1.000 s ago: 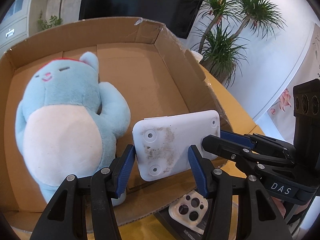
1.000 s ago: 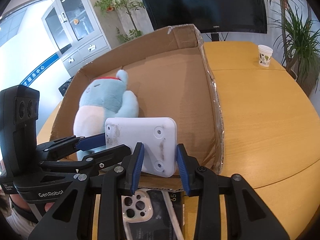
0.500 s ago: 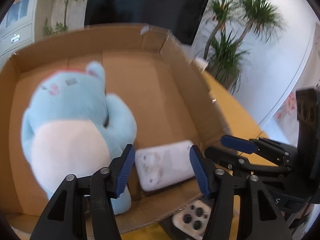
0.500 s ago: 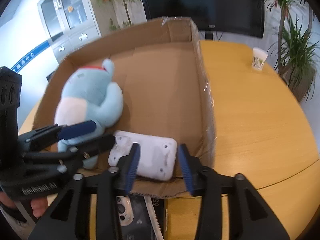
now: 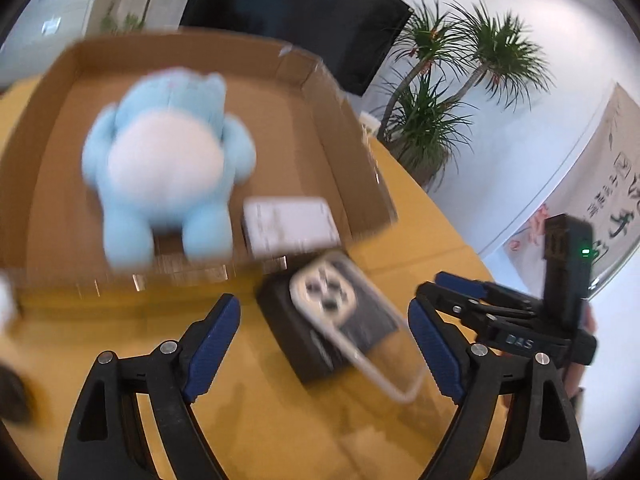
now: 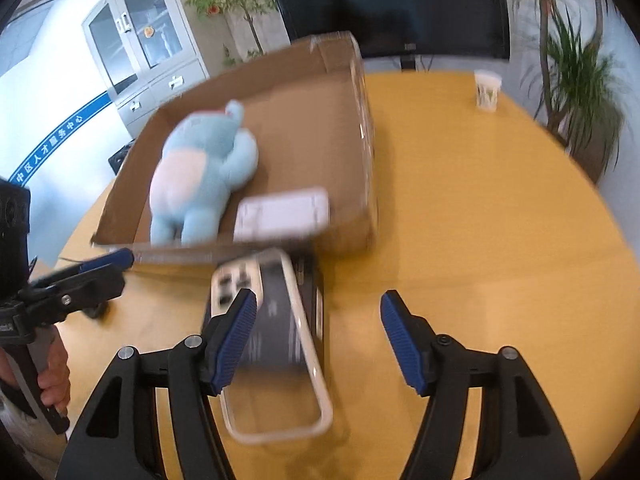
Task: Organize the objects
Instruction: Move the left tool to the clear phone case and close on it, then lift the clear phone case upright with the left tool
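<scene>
On right hand-held gripper [image 5: 448,286]: "DAS"

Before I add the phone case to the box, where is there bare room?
Free: box floor right of the plush, behind the white plate. Crowded: the near edge, where plush and plate lie side by side.

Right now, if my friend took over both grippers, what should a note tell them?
Left gripper: open, nothing between its pads; its jaws have just been opening.
Right gripper: open and empty too, jaws also just opened.
Done: the white flat device lies in the cardboard box, beside the blue plush toy.
Left: the clear phone case lying on its black package sits on the table just outside the box's near wall. Probably box those next.
</scene>
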